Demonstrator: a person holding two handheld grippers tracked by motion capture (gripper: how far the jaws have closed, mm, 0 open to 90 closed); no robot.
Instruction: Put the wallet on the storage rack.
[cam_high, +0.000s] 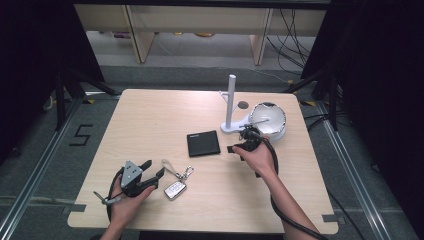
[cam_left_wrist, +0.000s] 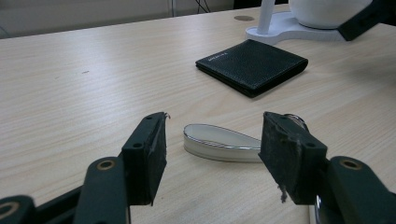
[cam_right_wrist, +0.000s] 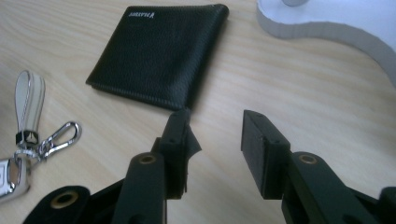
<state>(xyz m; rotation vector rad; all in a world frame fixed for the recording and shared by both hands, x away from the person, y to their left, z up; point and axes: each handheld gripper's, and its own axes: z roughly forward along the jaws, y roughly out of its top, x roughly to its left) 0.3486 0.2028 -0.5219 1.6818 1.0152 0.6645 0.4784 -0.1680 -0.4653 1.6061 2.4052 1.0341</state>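
High view: left tool low at the near-left of the surface, jaws spread, nothing between them. The key fob lies just right of it, with its strap loop and metal clip running up and away from the person. Black wallet lies flat near the middle. Right tool sits just right of the wallet, close in front of the white stand and its white bowl.

Left gripper view: adds what the high view is too small to show. The strap loop lies flat on the surface between the two jaw tips and just beyond them, touching neither pad. A silver edge of the fob shows behind the right-hand jaw. The wallet is farther off, with the stand base behind it.

Right gripper view: right tool jaws parted, empty, over bare wood. The near corner of the wallet lies just ahead of one jaw tip; contact cannot be told. Small printed lettering shows on the wallet. Strap loop, clip and fob edge lie well off to the side.

Pose: left hand grips its tool from behind, forearm entering from the bottom edge, jaws pointing up and right towards the strap. Right hand holds its tool with the forearm angled in from the lower right, jaws pointing left at the wallet.
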